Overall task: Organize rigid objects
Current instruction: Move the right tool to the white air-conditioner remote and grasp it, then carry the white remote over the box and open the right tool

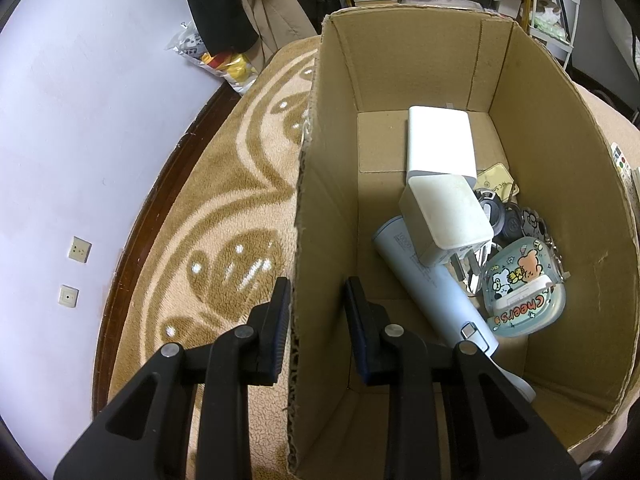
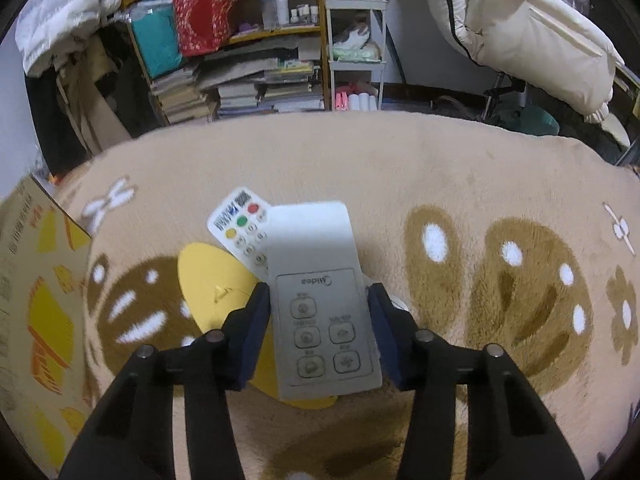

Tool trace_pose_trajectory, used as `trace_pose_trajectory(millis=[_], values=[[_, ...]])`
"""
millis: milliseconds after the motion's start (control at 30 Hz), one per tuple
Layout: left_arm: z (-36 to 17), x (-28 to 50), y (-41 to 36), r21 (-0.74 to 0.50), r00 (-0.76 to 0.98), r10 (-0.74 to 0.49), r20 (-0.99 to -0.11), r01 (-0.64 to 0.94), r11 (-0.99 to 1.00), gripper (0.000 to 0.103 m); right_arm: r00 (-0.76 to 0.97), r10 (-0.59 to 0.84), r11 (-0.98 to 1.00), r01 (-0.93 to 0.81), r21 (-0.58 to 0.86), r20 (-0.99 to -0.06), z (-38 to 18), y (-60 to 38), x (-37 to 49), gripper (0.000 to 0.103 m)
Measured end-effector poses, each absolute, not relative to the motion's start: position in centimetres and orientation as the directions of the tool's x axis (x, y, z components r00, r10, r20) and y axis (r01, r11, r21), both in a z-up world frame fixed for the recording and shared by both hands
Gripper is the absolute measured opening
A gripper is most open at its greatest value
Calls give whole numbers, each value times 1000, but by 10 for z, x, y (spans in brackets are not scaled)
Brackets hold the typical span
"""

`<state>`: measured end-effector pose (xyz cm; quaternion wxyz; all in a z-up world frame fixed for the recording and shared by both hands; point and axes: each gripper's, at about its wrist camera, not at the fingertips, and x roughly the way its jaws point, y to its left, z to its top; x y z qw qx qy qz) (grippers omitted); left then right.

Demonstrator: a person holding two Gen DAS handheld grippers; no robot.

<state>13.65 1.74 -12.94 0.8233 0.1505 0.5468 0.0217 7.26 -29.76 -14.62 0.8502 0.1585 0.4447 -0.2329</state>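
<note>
Item in hand: grey Midea remote (image 2: 320,304), face up between the fingers of the right hand-held gripper (image 2: 320,312); the pads sit at both long edges, apparently clamped on it.
Under it: a white remote with coloured buttons (image 2: 240,224) and a yellow card (image 2: 212,280), both on the beige blanket (image 2: 480,168).
Cardboard box (image 1: 560,168): already holds a white box (image 1: 440,140), a white charger (image 1: 444,216), a pale blue cylinder (image 1: 432,284), a cartoon case (image 1: 524,288) and keys.
Left hand-held gripper (image 1: 318,308): jaws apart, straddling the box's near wall, not pinching it.
Progress: judged well along; three items appear left outside.
</note>
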Motion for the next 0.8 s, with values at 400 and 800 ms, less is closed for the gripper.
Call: trace_pose_trajectory(millis=[400,800], values=[[-130,136,17,279,404,205,-892,132,951,27,580,-197,859,490,146,-790,-118,-280,72,51],[-130,136,17,276,403,204,-892,130,952,27,666,-153,881,427,205,-730,-83,-249,74,51]])
